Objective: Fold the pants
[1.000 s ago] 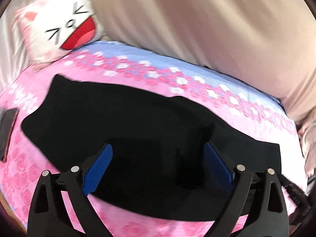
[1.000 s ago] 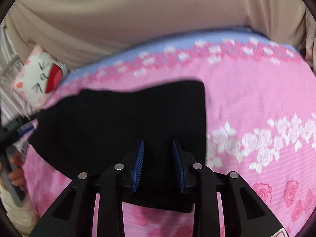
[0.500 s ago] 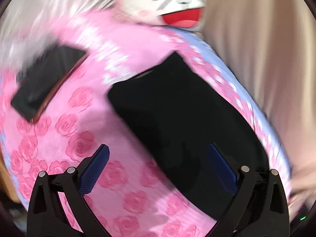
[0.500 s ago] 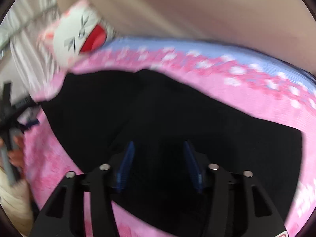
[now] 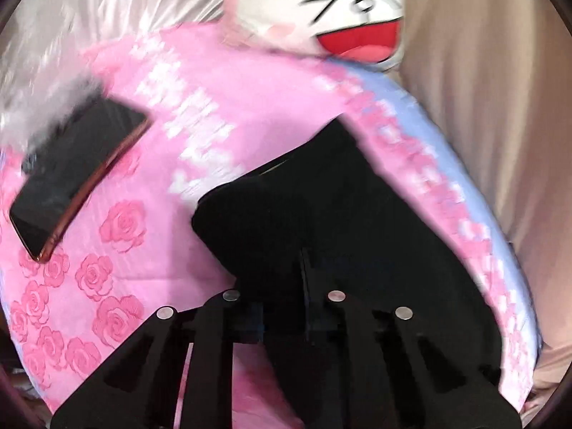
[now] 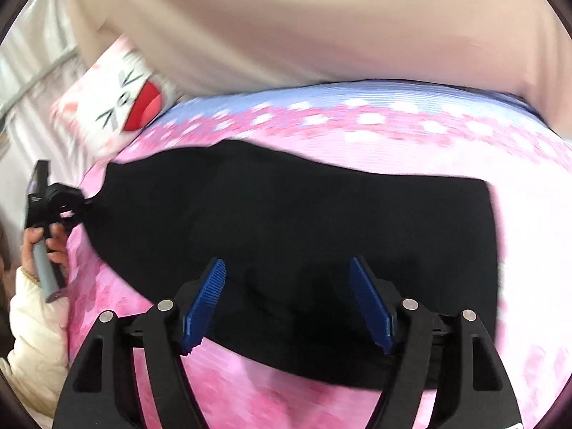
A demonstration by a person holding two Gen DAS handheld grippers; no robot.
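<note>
No readable text, labels, brands or numbers appear anywhere in either wrist view.

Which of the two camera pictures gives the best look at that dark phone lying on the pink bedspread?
The left wrist view. There the phone lies in full sight on the pink bedspread, left of the black pants, though slightly blurred. The right wrist view does not show it at all.

Black pants (image 6: 286,221) are lying flat, folded lengthwise, stretching left to right across the pink floral bed (image 6: 518,250).
</note>
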